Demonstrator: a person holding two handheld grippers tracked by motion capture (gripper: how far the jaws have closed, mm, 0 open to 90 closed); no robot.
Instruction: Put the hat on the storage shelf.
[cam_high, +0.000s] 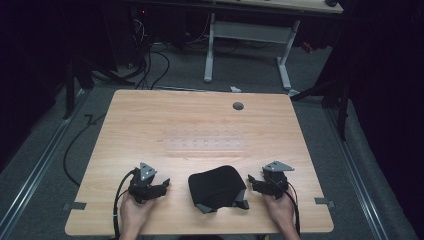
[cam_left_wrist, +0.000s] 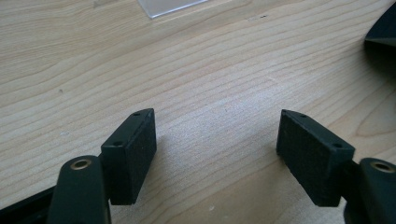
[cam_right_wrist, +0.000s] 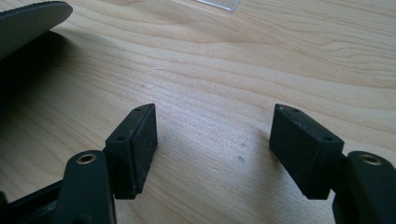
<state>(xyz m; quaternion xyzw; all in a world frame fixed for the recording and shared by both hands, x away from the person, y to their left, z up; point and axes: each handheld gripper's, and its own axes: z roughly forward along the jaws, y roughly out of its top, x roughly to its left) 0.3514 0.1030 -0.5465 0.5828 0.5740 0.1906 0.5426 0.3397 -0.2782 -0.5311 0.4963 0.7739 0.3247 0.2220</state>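
Pale wooden surface (cam_high: 150, 125) carries a black cloth cap (cam_high: 216, 187) near its front edge, between the left claw (cam_high: 164, 184) and right claw (cam_high: 251, 181), both with jaws apart and holding nothing.

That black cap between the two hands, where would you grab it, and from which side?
Probably by the stiff brim of the black cap, which juts out low toward the right gripper. It is thin and flat, so open jaws could close over it from the right; the rounded crown offers no such edge.

table (cam_high: 150, 120): wood | black cap (cam_high: 216, 187): near edge | clear tray (cam_high: 205, 144): centre
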